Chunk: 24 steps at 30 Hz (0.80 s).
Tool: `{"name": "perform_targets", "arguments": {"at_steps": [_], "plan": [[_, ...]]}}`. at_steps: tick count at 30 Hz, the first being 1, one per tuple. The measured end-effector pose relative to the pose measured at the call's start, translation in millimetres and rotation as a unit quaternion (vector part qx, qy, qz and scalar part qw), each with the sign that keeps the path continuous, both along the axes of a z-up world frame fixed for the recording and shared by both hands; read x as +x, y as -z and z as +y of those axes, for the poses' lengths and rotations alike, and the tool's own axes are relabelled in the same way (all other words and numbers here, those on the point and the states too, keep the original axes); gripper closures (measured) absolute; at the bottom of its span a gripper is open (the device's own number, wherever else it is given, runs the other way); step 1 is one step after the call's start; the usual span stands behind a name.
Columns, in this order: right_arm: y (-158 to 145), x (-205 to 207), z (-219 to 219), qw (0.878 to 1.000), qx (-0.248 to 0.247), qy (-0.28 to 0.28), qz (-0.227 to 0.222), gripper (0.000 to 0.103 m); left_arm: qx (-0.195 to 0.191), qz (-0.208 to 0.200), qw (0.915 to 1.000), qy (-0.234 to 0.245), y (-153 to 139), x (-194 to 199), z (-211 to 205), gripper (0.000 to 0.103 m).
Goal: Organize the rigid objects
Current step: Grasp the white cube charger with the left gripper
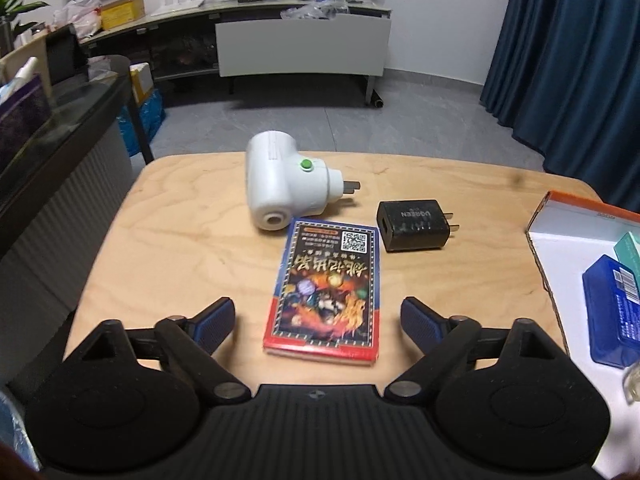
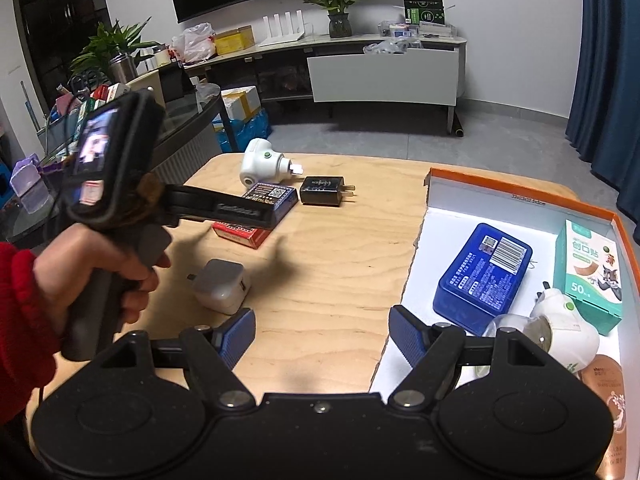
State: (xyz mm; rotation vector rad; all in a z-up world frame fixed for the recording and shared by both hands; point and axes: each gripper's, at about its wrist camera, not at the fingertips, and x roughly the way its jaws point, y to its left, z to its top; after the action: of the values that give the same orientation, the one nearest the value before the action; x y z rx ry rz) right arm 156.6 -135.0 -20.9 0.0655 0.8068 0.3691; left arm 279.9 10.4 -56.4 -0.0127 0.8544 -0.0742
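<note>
Pale wood forms the counter (image 1: pixel 180 240), where the left hand-held gripper (image 1: pixel 317 320) hangs with jaws spread wide, a card box (image 1: pixel 326 292) lying flat between its fingers with clear gaps on both sides. That box is red-edged with a dark fiery picture and a QR code, just beside a white plug-in device (image 1: pixel 280 184) and a black charger (image 1: pixel 414 225). Spread and empty, the right hand-held gripper (image 2: pixel 322 334) straddles the edge of an orange-rimmed box (image 2: pixel 520 184) holding a blue case (image 2: pixel 484 276).

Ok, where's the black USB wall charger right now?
The black USB wall charger lies flat on the wooden table, just right of the white plug-in device and beside the far end of the colourful card box, ahead of the left gripper.
</note>
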Motion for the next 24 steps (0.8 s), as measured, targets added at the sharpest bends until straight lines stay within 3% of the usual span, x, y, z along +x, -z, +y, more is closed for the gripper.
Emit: {"name": "perform_targets", "arguments": {"at_steps": [6, 10, 14, 18, 23, 24], "plan": [[5, 12, 20, 0.999, 0.010, -0.034, 0.007, 0.016, -0.011, -0.010, 0.9998, 0.011, -8, -9, 8, 0.011], [3, 17, 35, 0.999, -0.010, -0.046, -0.015, 0.016, -0.034, -0.035, 0.9986, 0.018, -24, -45, 28, 0.009], [7, 27, 19, 1.000, -0.009, -0.001, -0.013, 0.016, -0.061, -0.037, 0.9965, 0.044, -24, -86, 37, 0.008], [10, 34, 6, 1.000, 0.000, 0.031, -0.003, 0.016, -0.051, -0.034, 0.9974, 0.036, -12, -101, 21, 0.009], [5, 38, 11, 1.000, 0.000, 0.024, -0.008, 0.016, -0.012, -0.046, 0.9964, 0.069, 0, -100, -4, 0.021], [4, 39, 13, 1.000, -0.001, 0.023, -0.009, 0.016, -0.004, -0.049, 0.9960, 0.074, 4, -100, -7, 0.028]]}}
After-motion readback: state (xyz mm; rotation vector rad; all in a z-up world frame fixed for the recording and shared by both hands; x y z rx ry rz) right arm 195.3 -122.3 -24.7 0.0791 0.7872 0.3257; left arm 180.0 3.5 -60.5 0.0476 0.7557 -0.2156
